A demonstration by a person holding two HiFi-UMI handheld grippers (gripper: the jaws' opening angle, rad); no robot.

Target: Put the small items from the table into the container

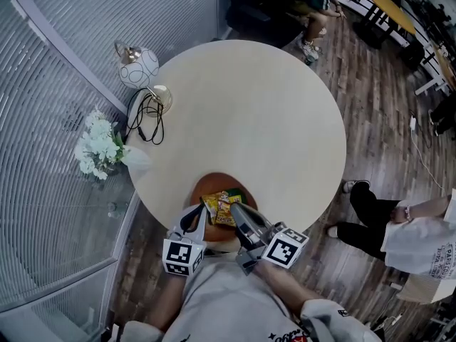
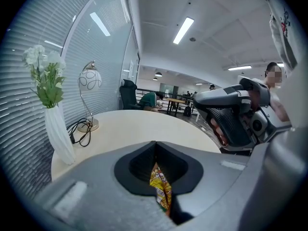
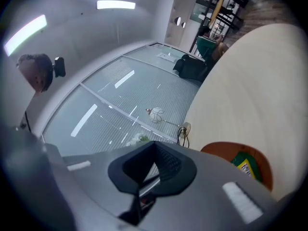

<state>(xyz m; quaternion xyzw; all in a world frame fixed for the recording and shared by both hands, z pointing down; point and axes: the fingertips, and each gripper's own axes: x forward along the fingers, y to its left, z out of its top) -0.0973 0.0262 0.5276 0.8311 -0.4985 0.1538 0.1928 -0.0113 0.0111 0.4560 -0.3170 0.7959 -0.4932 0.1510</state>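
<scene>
A brown round container (image 1: 211, 184) sits at the table's near edge with yellow and green snack packets (image 1: 222, 208) in it. My left gripper (image 1: 200, 212) is at its left side. In the left gripper view, that gripper (image 2: 155, 150) is shut on a yellow packet (image 2: 161, 190), which shows in the slit between its jaws. My right gripper (image 1: 239, 209) hangs over the container's right side. Seen from its own camera, the right gripper (image 3: 153, 160) is rolled sideways and shut with nothing in it. The container (image 3: 225, 151) and a green packet (image 3: 247, 165) lie below it.
A globe lamp (image 1: 137, 66) with a black cable (image 1: 147, 119) stands at the table's far left. A white vase of flowers (image 1: 101, 148) is beside it, by the glass wall. A person (image 1: 399, 226) sits on the floor to the right, and others sit farther back.
</scene>
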